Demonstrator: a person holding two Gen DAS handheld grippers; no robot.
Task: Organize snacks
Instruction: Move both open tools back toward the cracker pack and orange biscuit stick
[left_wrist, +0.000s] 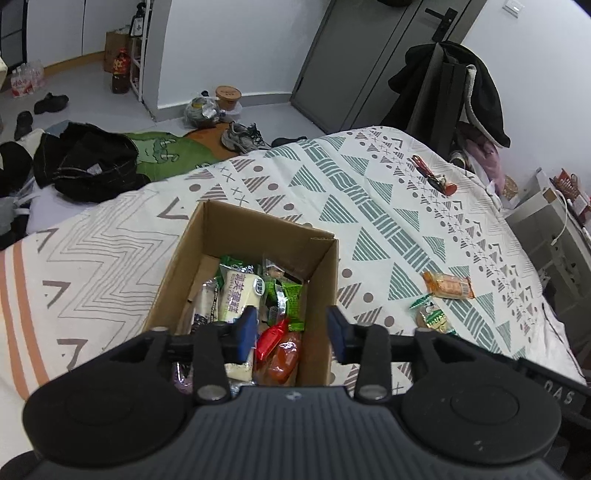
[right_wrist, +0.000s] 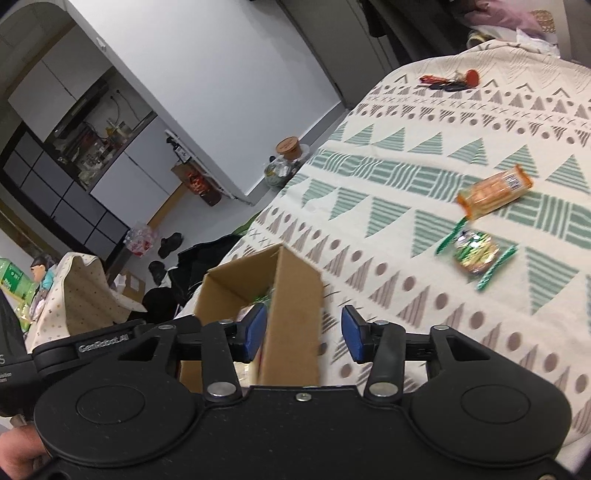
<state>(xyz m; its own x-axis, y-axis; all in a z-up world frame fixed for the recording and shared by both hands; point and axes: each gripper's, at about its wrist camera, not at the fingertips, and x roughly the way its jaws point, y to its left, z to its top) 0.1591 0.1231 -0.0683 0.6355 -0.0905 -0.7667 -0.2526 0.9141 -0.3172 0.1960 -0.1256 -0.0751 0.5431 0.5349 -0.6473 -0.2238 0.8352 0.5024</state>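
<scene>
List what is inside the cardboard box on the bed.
The cardboard box holds wrapped snacks: a white pack with a green end, green packets and a red-orange packet. The left gripper covers its near end, so anything there is hidden.

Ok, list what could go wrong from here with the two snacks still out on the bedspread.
1. The orange snack packet and green-wrapped snack lie flat on the soft bedspread; a pinch may catch fabric.
2. Both lie close together, so one grab might nudge the other.
3. The cardboard box is light and open; the right tool straddles its wall and could tip it.
</scene>
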